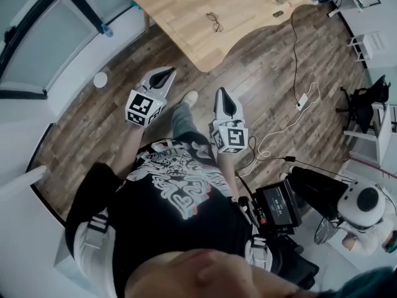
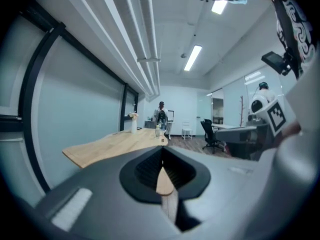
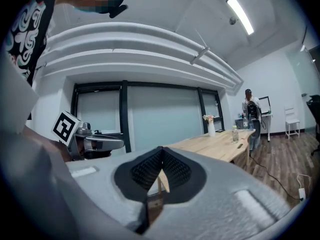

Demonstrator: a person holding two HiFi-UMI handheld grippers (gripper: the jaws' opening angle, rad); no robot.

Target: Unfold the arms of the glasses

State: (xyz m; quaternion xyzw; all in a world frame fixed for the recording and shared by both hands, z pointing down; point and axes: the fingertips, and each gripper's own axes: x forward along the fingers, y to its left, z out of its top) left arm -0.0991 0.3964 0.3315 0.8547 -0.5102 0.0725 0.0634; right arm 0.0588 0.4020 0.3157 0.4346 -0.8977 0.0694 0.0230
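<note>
Plank floor (image 1: 80, 126) lies under you; the wooden table (image 1: 173, 5) stands far ahead. Your left gripper (image 1: 165, 73) is pressed together on nothing. The glasses (image 1: 214, 22) lie on the table, well apart from both tools. Your right gripper (image 1: 222, 93) is likewise closed and empty. Arriving with the jaws closed would likely shove the thin frame rather than catch an arm.

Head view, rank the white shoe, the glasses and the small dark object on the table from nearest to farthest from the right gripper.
1. White shoe, on the floor just left of the right gripper.
2. Glasses, on the wooden table ahead.
3. Small dark object, farther along the table, to the right.
</note>
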